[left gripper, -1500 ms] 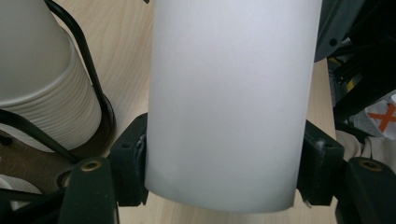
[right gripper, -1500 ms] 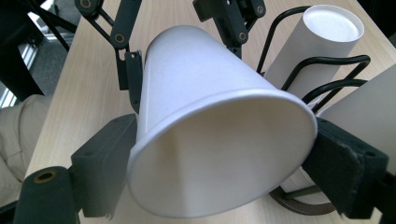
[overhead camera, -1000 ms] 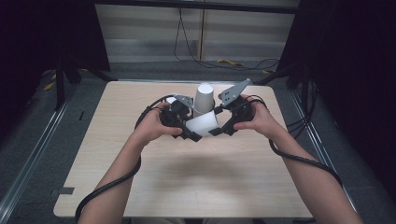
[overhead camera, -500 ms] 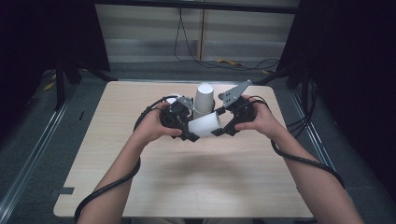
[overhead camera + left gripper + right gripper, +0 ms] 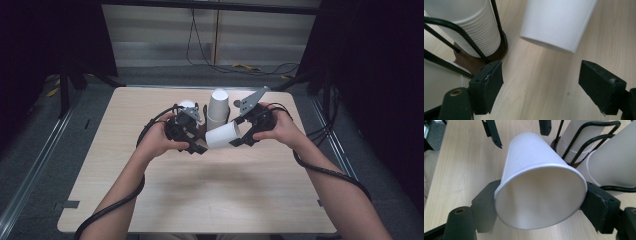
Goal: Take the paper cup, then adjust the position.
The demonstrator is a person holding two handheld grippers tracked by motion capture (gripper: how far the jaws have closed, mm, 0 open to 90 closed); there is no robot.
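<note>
A white paper cup (image 5: 222,135) lies on its side above the table, between my two grippers. My right gripper (image 5: 539,202) is shut on the cup (image 5: 539,195) at its rim, one pad on each side, after tightening a little. The cup's mouth faces the right gripper view. My left gripper (image 5: 541,82) has just been opening and its jaws stand wide apart with nothing between them. The cup's base (image 5: 559,22) hangs just ahead of them, untouched. In the high view the left gripper (image 5: 200,145) sits left of the cup and the right gripper (image 5: 240,137) on its right end.
A stack of white cups (image 5: 218,106) stands upside down in a black wire holder (image 5: 464,32) just behind the grippers. A second white stack (image 5: 611,165) lies beside it. The light wooden table (image 5: 210,195) ends in edges on all sides, with dark floor and cables around.
The left gripper's jaws have opened and come off the cup's base. The cup stays in the right gripper. Both hands have hardly moved.
</note>
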